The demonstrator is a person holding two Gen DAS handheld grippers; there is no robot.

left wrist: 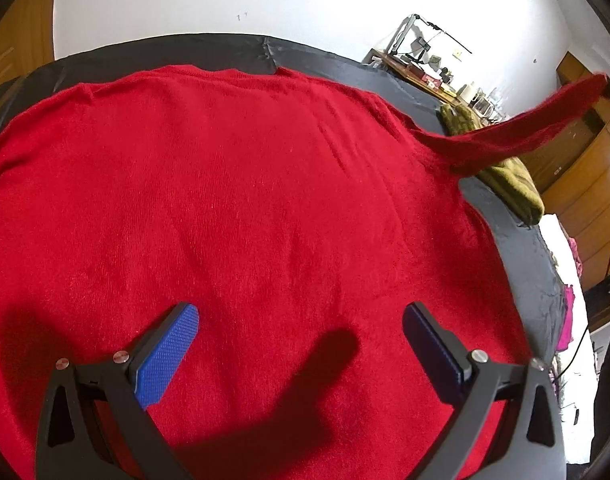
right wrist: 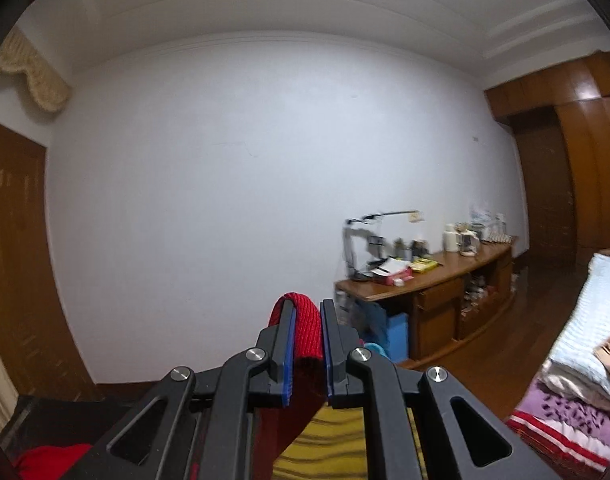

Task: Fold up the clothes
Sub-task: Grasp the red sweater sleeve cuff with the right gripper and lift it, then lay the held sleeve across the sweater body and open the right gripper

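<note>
Left wrist: sweater (left wrist: 233,200) body lay flat; left gripper (left wrist: 301,344) gaped above it; right gripper (right wrist: 307,344) pinched the raised sleeve (left wrist: 517,132); folding looked mid-way.

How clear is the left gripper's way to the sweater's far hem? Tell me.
Probably clear: the left gripper hovers open over the red sweater, with only flat cloth up to the far hem. The lifted sleeve stays off to the right.
</note>
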